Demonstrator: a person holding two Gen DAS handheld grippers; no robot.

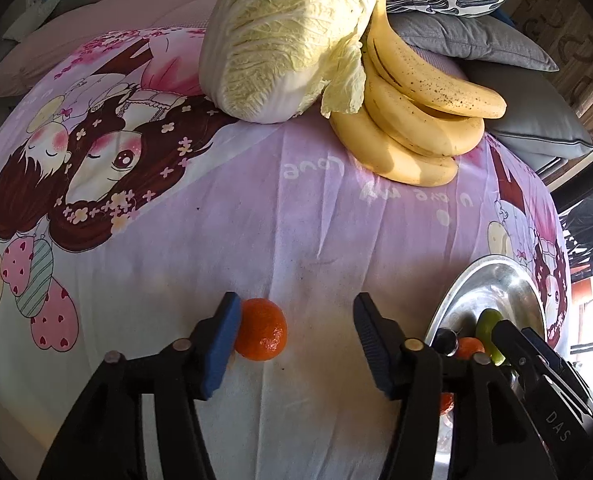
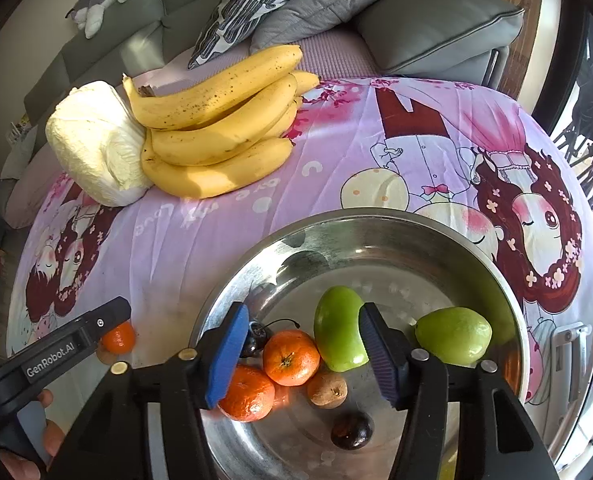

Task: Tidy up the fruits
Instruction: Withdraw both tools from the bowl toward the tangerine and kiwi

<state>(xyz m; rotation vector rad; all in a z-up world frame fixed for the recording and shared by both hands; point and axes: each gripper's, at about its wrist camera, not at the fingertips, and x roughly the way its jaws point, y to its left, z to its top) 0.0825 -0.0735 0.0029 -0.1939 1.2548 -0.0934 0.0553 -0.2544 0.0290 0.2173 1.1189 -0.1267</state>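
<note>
Tangerine [image 1: 261, 335] on the cartoon tablecloth [image 1: 296, 232], left of the steel bowl [image 2: 376, 224], touches the left gripper's [image 1: 296, 344] inner left pad, jaws apart: centre it before closing gently, while the right gripper [image 2: 302, 356] hovers spread over the bowl.

Three tangerines [image 2: 291, 357], two green fruits [image 2: 453, 335], one banana bunch [image 2: 216, 120].
</note>
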